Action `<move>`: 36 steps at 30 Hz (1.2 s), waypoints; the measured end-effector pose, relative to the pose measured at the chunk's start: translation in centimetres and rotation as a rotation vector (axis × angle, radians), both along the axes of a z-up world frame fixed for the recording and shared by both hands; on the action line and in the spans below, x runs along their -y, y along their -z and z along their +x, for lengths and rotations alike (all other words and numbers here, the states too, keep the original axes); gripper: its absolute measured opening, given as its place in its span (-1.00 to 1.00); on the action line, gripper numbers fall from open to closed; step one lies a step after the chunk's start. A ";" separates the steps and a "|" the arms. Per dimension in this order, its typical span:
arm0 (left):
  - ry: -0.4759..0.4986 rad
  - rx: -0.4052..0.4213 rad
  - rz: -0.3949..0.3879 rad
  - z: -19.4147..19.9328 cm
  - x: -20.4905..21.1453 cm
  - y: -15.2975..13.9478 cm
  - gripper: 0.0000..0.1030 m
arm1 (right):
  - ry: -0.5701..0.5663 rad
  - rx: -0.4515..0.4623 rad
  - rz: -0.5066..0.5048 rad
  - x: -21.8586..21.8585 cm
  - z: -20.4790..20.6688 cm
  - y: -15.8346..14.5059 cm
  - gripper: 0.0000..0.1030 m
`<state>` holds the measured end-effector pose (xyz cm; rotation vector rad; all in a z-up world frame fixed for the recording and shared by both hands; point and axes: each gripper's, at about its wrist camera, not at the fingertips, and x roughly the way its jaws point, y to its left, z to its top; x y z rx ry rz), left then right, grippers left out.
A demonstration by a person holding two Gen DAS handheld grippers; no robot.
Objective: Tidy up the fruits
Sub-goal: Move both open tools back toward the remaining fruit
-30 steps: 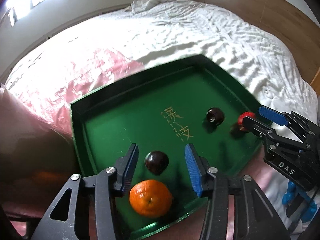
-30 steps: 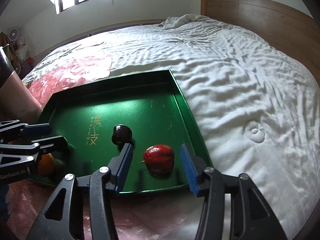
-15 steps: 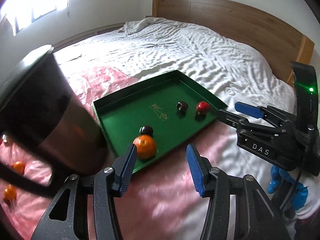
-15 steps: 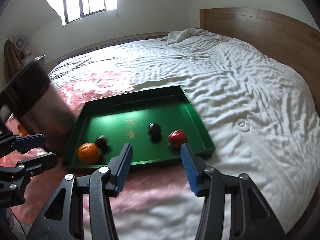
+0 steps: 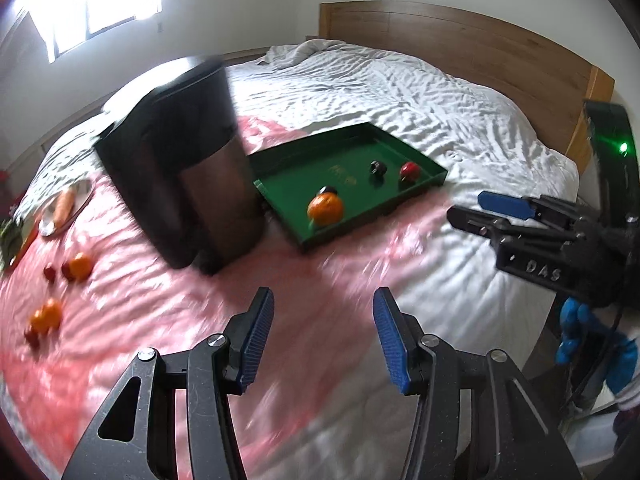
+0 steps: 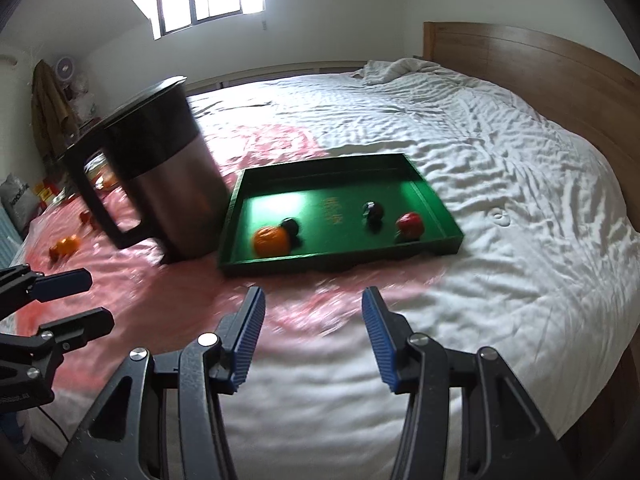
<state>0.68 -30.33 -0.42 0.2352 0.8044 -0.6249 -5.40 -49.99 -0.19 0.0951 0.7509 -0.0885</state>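
Note:
A green tray (image 5: 424, 193) (image 6: 320, 262) lies on the bed. In it sit an orange (image 5: 325, 209) (image 6: 271, 241) with a dark plum (image 5: 329, 191) (image 6: 291, 225) touching it, a second dark plum (image 5: 378, 167) (image 6: 373, 211) and a red fruit (image 5: 410, 170) (image 6: 409, 223). My left gripper (image 5: 323, 334) hovers open and empty over the pink sheet, well short of the tray. My right gripper (image 6: 313, 330) is also open and empty, over the sheet's edge. Each gripper shows in the other's view, the right gripper (image 5: 484, 209) at the right edge and the left gripper (image 6: 86, 300) at the left edge. More loose oranges (image 5: 80, 266) (image 6: 66, 245) and small red fruits (image 5: 50, 273) lie on the pink sheet at left.
A tall black-and-steel bin (image 5: 188, 176) (image 6: 160, 176) stands left of the tray. A silver plate (image 5: 47, 229) holding a carrot (image 5: 64, 205) lies at far left. White bedding (image 6: 500, 152) spreads right, with a wooden headboard (image 5: 460, 48) behind it. A person's blue glove (image 5: 580, 336) shows lower right.
Both grippers have pulled back and up from the tray, leaving the orange and red fruit in it. The bin and the loose fruits at left have come into view.

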 end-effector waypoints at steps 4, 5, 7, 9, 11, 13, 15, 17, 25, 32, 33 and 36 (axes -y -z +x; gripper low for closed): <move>-0.032 0.019 0.012 -1.4 -4.2 0.2 -0.11 | -0.057 0.006 -0.006 -3.6 -0.6 -0.8 0.72; -0.038 0.021 0.009 -1.4 -5.1 0.1 -0.11 | -0.073 0.008 -0.005 -4.5 -0.7 -1.0 0.72; -0.060 0.026 0.010 -1.4 -7.1 0.1 -0.11 | -0.114 0.012 0.003 -6.6 -0.7 -1.3 0.72; -0.085 0.033 0.009 -1.2 -9.3 0.1 -0.11 | -0.159 0.016 0.009 -8.8 -0.5 -1.4 0.72; -0.116 0.035 0.008 -0.9 -11.6 0.2 -0.11 | -0.200 0.017 0.013 -10.9 -0.1 -1.4 0.72; -0.146 0.037 0.009 -0.5 -13.5 0.3 -0.11 | -0.245 0.009 0.014 -13.3 0.4 -1.2 0.72; -0.174 0.041 0.014 0.0 -15.4 0.5 -0.11 | -0.276 0.000 0.023 -15.1 0.9 -0.9 0.72; -0.204 0.039 0.019 0.5 -17.5 1.0 -0.11 | -0.308 -0.008 0.030 -16.8 1.6 -0.7 0.72; -0.315 -0.004 0.022 2.7 -24.8 2.9 -0.11 | -0.436 -0.048 0.031 -23.4 4.9 0.6 0.72; -0.399 -0.038 0.033 5.6 -30.7 4.0 -0.11 | -0.526 -0.079 0.027 -27.7 8.5 1.6 0.72; -0.412 -0.043 0.041 6.3 -31.5 4.2 -0.11 | -0.538 -0.085 0.026 -28.2 9.2 1.8 0.72; -0.435 -0.052 0.054 7.9 -33.6 4.5 -0.11 | -0.562 -0.098 0.019 -29.8 11.2 2.5 0.72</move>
